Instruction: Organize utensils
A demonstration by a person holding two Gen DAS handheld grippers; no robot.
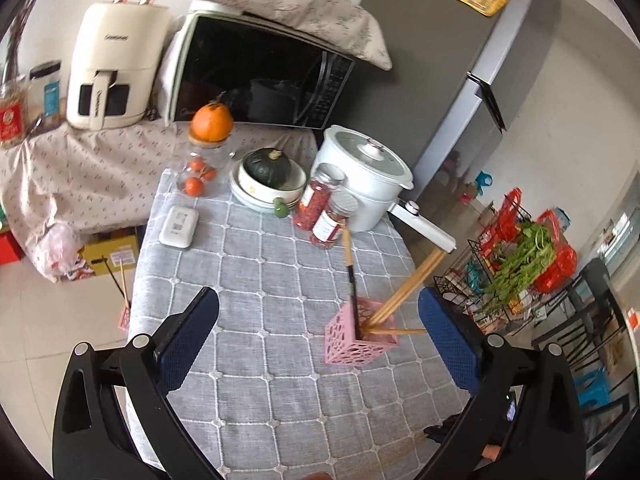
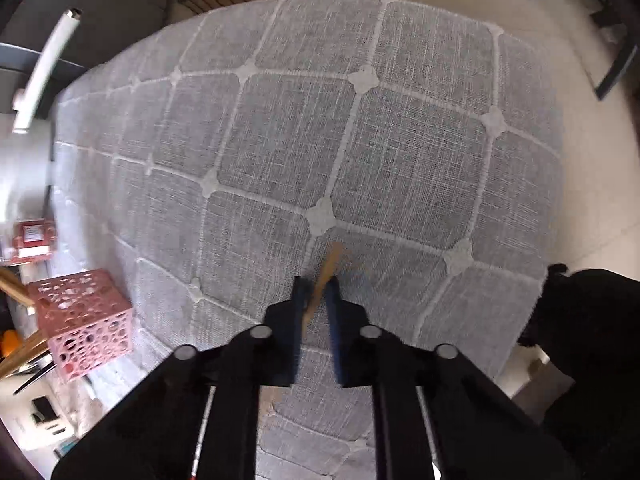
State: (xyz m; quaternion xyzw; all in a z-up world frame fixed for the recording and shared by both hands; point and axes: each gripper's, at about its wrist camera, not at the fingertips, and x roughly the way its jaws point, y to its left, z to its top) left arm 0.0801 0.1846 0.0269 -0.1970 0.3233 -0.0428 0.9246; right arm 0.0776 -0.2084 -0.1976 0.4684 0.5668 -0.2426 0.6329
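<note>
The right claw (image 2: pixel 316 296) is closed on a single wooden chopstick (image 2: pixel 330 264), its tip pointing forward over the grey quilted cloth of the table (image 2: pixel 400 140). The left claw (image 1: pixel 320 344) is wide open and holds nothing.

Step in hand, as judged: deliver the chopstick to the pink perforated holder (image 1: pixel 360 336), which stands near the table's right edge.

1. Tip the chopstick toward vertical before approaching.
2. Aim for the free part of the opening. Several chopsticks (image 1: pixel 404 292) already lean out of it at an angle and may deflect the new one.
3. Steady the holder with the left claw if needed; it looks light.

Nearby obstructions: two spice jars (image 1: pixel 320 204) and a white pot (image 1: pixel 368 176) behind the holder, whose long handle (image 1: pixel 424 228) juts toward the leaning chopsticks.
</note>
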